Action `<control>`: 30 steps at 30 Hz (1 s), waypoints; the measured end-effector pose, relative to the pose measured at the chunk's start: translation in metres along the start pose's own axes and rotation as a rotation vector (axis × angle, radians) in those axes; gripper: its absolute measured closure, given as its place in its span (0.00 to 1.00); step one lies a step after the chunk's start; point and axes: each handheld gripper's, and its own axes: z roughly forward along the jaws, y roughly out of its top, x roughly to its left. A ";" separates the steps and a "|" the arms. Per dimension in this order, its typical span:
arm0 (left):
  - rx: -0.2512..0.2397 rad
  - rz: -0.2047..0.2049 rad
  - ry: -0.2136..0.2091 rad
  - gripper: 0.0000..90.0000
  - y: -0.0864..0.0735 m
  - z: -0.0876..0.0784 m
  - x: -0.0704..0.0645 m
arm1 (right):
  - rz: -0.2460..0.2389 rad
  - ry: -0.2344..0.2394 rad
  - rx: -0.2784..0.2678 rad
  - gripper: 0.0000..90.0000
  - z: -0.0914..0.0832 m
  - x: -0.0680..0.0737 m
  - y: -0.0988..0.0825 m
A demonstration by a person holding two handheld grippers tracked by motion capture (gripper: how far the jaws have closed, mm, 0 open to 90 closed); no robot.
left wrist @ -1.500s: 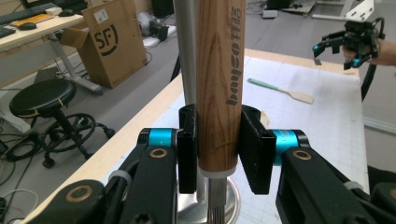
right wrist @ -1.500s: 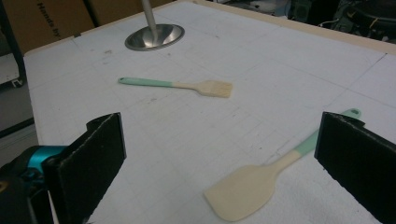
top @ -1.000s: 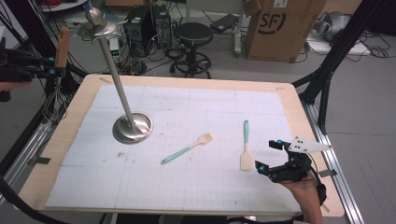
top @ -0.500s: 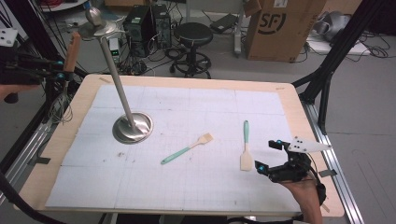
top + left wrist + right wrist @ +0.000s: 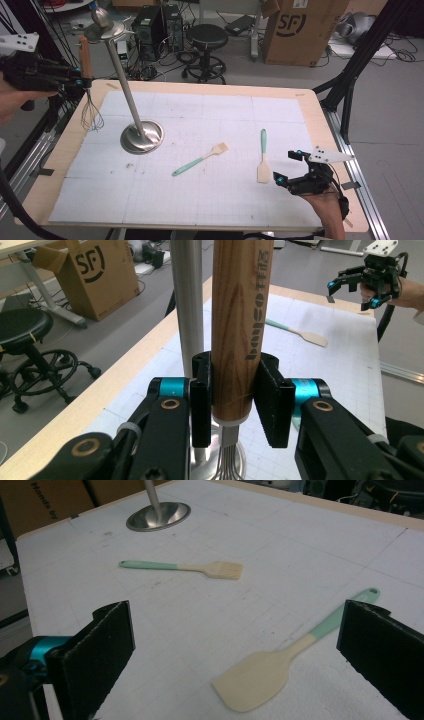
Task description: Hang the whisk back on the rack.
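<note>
A wooden-handled whisk stands upright in the left claw, both black pads clamped on the grain of its handle, dark lettering running up the wood and the wire loops hanging below. In the high view the whisk hangs over the bench's far-left edge, just beside the tilted steel pole of a round-based stand. Near the front right corner, the right claw rests with its jaws wide apart and nothing between them, a cream spatula with a mint handle lying just ahead. A mint-handled pastry brush lies mid-bench. The bench is pale wood under a white gridded mat. Beyond it stand a black stool, a cardboard box and computer towers.
</note>
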 end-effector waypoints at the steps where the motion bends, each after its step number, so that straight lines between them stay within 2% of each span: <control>1: -0.001 -0.002 -0.001 0.79 0.000 0.001 0.000 | 0.001 -0.001 0.001 0.01 0.000 0.000 0.000; 11: 0.004 -0.046 -0.004 0.77 0.001 0.012 0.001 | 0.001 -0.002 0.000 0.01 -0.001 0.001 0.000; 13: 0.008 -0.050 0.007 0.77 0.001 0.012 0.001 | 0.000 0.000 0.002 0.01 -0.001 0.001 0.000; 16: 0.025 -0.085 0.031 0.73 0.001 0.012 0.001 | -0.002 0.000 0.001 0.01 -0.001 0.001 0.001; 17: 0.033 -0.077 0.045 0.69 0.000 0.011 0.001 | -0.002 0.000 0.001 0.01 -0.001 0.001 0.001; 20: 0.006 -0.066 0.049 0.55 -0.004 0.009 -0.002 | -0.003 0.001 -0.003 0.01 -0.002 0.002 0.000; 24: -0.003 -0.054 0.074 0.34 -0.012 0.002 -0.008 | 0.001 0.002 -0.006 0.01 -0.003 0.002 0.000; 28: 0.009 -0.044 0.087 0.15 -0.021 -0.006 -0.018 | 0.006 0.003 -0.002 0.01 -0.002 0.001 -0.002; 30: 0.022 -0.037 0.132 0.05 -0.024 -0.010 -0.021 | 0.002 0.005 -0.001 0.01 -0.001 0.001 -0.002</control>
